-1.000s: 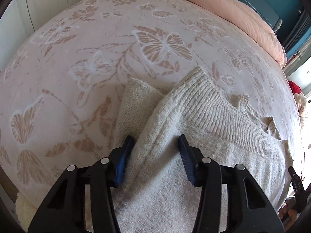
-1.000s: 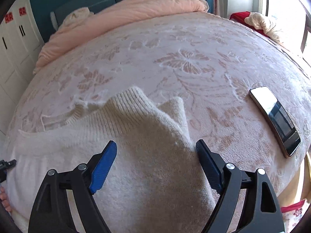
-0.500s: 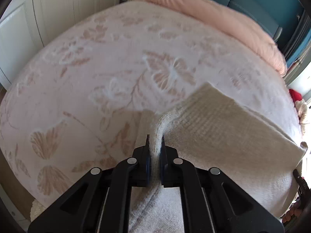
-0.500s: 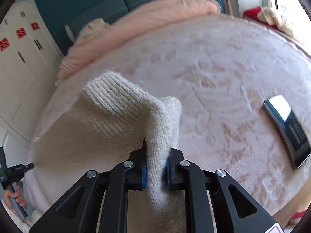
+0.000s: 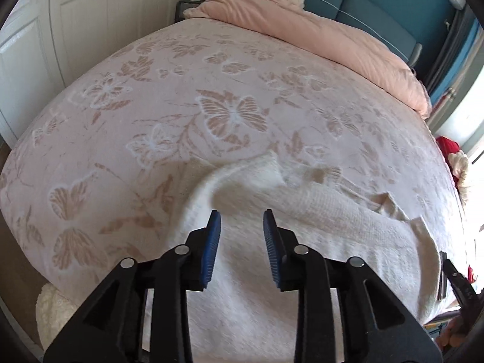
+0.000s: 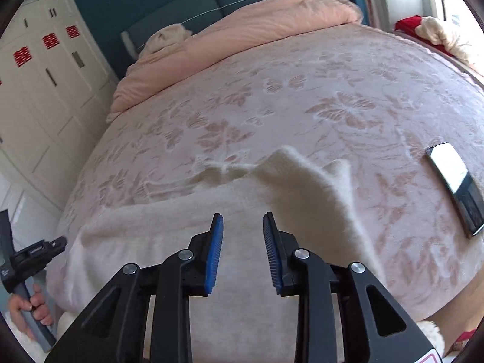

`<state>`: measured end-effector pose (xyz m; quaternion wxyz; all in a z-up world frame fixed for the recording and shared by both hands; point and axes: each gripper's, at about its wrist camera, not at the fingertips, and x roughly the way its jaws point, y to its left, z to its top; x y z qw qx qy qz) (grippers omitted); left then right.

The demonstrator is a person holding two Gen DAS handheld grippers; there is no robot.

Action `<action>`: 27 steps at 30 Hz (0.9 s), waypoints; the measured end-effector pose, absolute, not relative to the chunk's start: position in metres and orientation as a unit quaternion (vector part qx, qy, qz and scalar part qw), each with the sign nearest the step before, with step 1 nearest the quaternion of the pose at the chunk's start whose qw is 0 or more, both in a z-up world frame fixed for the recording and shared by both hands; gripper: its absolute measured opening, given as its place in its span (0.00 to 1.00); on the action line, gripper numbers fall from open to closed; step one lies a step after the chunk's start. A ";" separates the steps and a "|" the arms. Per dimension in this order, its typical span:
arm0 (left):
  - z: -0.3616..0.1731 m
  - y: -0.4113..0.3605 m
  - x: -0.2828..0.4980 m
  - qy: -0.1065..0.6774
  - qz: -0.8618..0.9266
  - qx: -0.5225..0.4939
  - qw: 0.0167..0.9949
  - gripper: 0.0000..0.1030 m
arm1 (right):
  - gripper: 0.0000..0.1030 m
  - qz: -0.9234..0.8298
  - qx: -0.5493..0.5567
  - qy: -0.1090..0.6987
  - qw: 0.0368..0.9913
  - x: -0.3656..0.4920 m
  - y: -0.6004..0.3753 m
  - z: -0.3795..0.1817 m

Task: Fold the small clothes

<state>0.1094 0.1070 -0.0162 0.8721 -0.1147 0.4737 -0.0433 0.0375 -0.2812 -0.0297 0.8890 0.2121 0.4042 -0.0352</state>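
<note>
A cream knit sweater (image 5: 332, 227) lies across the near edge of the bed, its body spread wide under both grippers. My left gripper (image 5: 240, 214) hovers above the sweater's left side; its jaws are opening and nothing is pinched between the blue pads (image 5: 211, 242). A blurred sleeve fold (image 5: 251, 172) is dropping just beyond it. In the right wrist view my right gripper (image 6: 242, 216) hangs over the sweater (image 6: 181, 220), jaws opening and apart from the cloth. The right sleeve fold (image 6: 302, 178) is blurred, falling onto the body.
A pink butterfly-patterned bedspread (image 5: 181, 106) covers the bed. A pink duvet (image 6: 242, 36) is bunched at the headboard. A phone (image 6: 456, 187) lies on the bed to the right. A hand holding the other gripper (image 6: 30, 260) shows at the left. White wardrobe doors (image 6: 45, 90) stand left.
Both grippers, shut on raised sweater folds half a second ago, have let go and risen. The folds are dropping back onto the sweater.
</note>
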 end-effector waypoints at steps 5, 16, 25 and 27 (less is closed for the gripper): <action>-0.079 0.062 0.096 0.547 -0.052 -0.063 0.833 0.36 | 0.19 0.018 0.140 0.500 0.854 0.053 -0.191 -0.098; -0.078 0.073 0.060 0.538 -0.062 -0.068 0.838 0.42 | 0.19 0.035 0.106 0.510 0.853 0.020 -0.160 -0.098; -0.083 0.116 0.039 0.544 -0.053 -0.100 0.831 0.46 | 0.23 0.139 0.121 0.482 0.856 0.109 -0.111 -0.031; -0.087 0.118 0.035 0.540 -0.060 -0.102 0.834 0.47 | 0.23 0.178 0.127 0.503 0.836 0.139 -0.084 -0.039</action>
